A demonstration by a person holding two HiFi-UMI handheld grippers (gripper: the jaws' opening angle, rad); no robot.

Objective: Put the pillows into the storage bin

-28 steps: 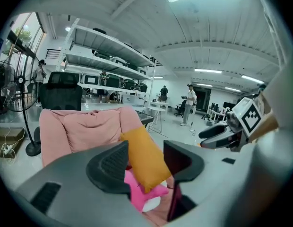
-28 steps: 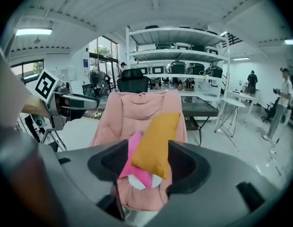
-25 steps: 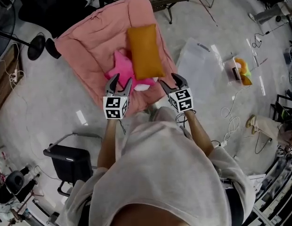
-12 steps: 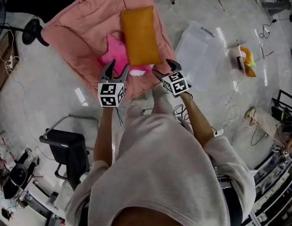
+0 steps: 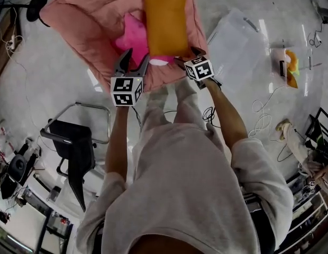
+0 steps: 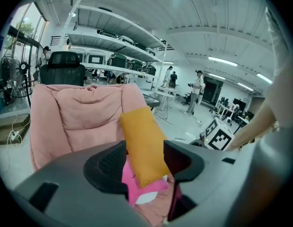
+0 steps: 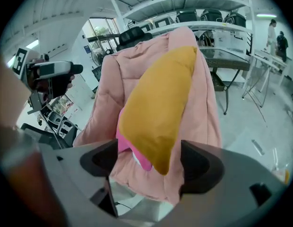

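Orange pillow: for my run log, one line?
orange pillow: on pink chair; left hand-held gripper: open; right hand-held gripper: jaws just opening, nothing between

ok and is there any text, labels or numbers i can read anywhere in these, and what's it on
No words, brands or numbers are readable.
left marker cube and right marker cube: black-and-white square patterns only, no letters.
blue panel by the window: too small to read.

I lowered both: left gripper (image 5: 136, 57) and right gripper (image 5: 188, 56) now closer to orange pillow (image 5: 165, 20); right jaws just opened wider, pillow corner between them, untouched.
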